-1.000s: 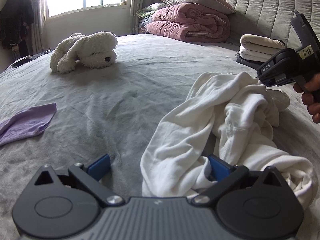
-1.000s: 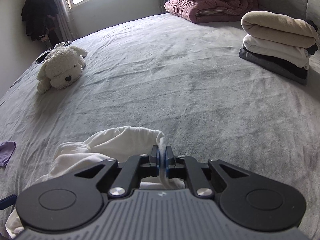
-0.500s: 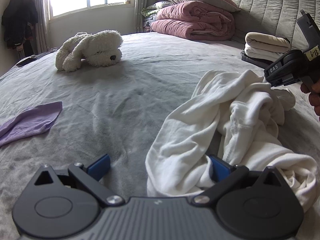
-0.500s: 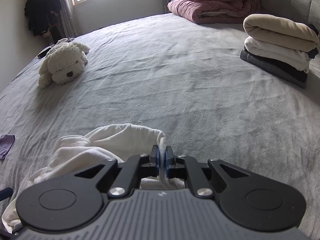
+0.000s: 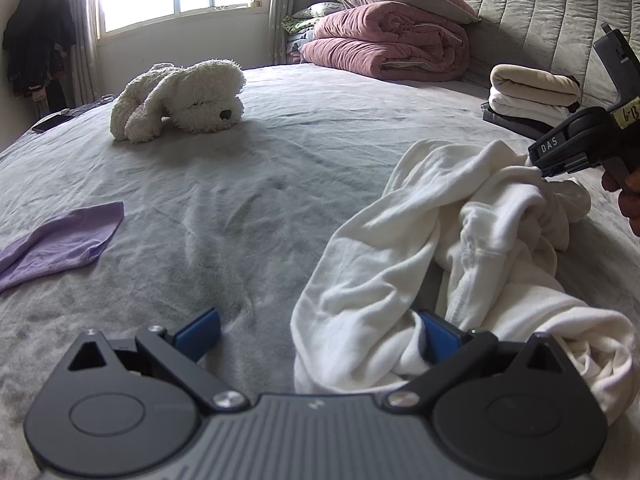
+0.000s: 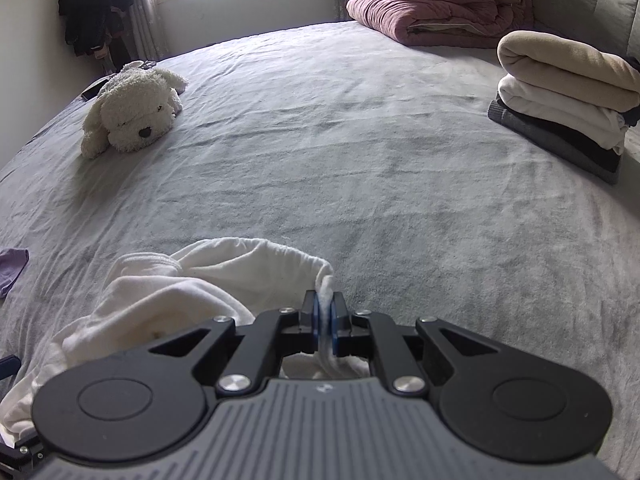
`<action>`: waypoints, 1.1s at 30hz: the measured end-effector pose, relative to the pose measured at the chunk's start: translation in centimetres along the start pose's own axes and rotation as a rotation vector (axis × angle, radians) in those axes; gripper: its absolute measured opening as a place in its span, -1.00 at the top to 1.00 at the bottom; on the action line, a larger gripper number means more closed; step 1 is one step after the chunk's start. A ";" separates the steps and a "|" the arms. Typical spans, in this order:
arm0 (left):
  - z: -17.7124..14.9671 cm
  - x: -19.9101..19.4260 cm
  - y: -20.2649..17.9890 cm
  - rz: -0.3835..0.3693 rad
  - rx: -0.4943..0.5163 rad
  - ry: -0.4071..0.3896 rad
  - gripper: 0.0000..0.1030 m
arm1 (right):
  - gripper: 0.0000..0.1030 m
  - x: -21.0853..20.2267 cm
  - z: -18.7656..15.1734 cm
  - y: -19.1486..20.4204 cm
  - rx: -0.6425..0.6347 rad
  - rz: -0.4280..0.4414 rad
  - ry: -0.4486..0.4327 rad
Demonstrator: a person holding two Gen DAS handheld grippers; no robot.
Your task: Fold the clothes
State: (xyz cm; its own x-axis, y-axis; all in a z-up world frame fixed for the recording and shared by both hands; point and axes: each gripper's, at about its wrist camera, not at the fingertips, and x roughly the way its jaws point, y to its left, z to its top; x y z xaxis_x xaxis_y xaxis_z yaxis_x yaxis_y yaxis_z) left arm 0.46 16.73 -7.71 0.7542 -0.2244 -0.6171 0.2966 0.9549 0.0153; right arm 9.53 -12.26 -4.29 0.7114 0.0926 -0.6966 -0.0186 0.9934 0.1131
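Left tool (image 5: 318, 332): jaws stand wide apart, low over the grey bed (image 5: 248, 184), pointing forward and downward. The left blue pad (image 5: 199, 330) is bare, with only bed cover beside it. The right blue pad (image 5: 438, 336) lies against the near folds of the white garment (image 5: 400, 264), but the cloth is not pinched; it drapes over that side of the tool and runs away to the right and forward.

Ahead and to the left of the left tool lies a purple cloth (image 5: 60, 240), flat on the bed and well apart from the garment. Further ahead, a white plush dog (image 5: 180, 100) lies on its side.

Right tool (image 6: 325, 318): jaws closed on an edge of the white garment, a thin strip of cloth showing between the two pads. In the left wrist view this tool (image 5: 538, 168) comes in from the right edge, held by a person's hand (image 5: 630, 200), with the gripped edge raised above the rest of the heap. The bulk of the garment lies crumpled to the left of and below the right tool.

Ahead and to the right of the right tool sits a stack of folded clothes (image 6: 568, 92). Beyond, at the headboard, a folded pink quilt (image 6: 440, 4).
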 end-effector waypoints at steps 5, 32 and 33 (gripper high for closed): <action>0.0 0.0 0.0 0.000 0.000 0.000 -0.99 | 0.79 0.3 -0.2 0.4 -0.015 -0.009 0.005; 0.0 0.0 0.0 0.000 0.000 0.000 -0.99 | 0.76 0.3 -0.2 0.5 -0.012 -0.005 0.008; 0.0 0.0 0.0 0.000 0.000 0.000 -0.99 | 0.76 0.2 -0.2 0.5 -0.011 -0.002 0.007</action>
State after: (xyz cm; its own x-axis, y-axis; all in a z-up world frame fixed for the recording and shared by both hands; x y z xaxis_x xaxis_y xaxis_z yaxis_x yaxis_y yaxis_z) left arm 0.47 16.73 -7.71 0.7542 -0.2241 -0.6172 0.2966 0.9549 0.0157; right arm 9.52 -11.75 -4.57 0.7065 0.0914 -0.7018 -0.0252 0.9942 0.1042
